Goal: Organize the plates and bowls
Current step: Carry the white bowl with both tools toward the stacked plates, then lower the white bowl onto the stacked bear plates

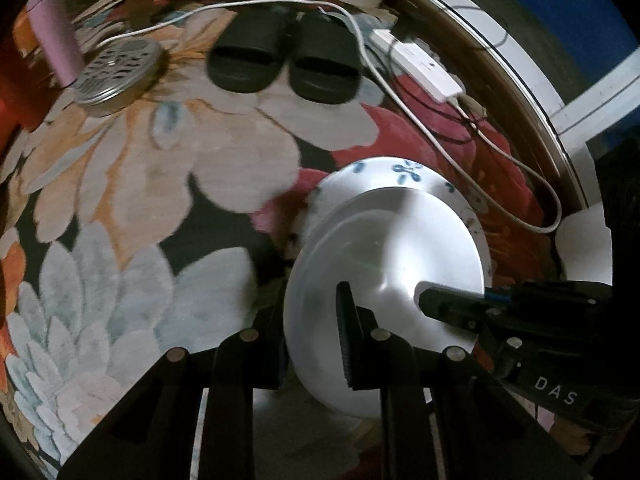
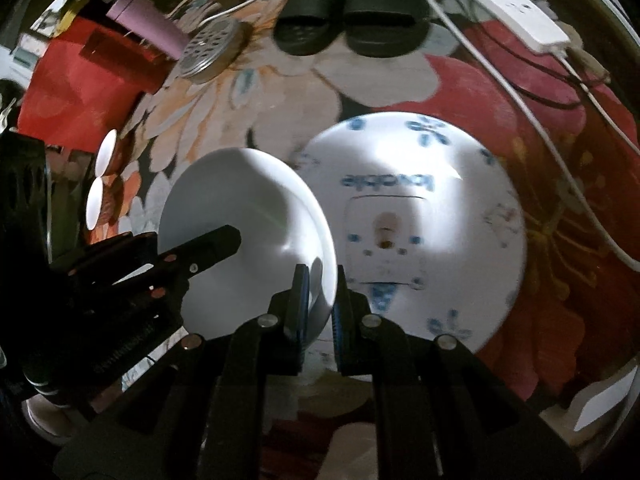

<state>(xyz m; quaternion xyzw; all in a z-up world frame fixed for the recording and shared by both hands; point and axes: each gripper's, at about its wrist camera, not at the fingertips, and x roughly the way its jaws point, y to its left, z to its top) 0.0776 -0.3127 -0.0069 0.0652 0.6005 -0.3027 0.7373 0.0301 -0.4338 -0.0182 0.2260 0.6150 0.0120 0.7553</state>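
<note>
A plain white bowl hangs tilted between both grippers over a flowered carpet. My left gripper is shut on its left rim, one finger inside the bowl and one outside. My right gripper is shut on the opposite rim of the white bowl. Each view also shows the other gripper's fingers on the far rim. Under and behind the bowl, a white plate with blue flowers lies flat on the carpet. The bowl hides most of that flowered plate in the left wrist view.
Black slippers lie beyond the dishes. A white power strip and its cables run along the right. A perforated metal lid and a lilac bottle stand far left. Two small white cups sit at the left.
</note>
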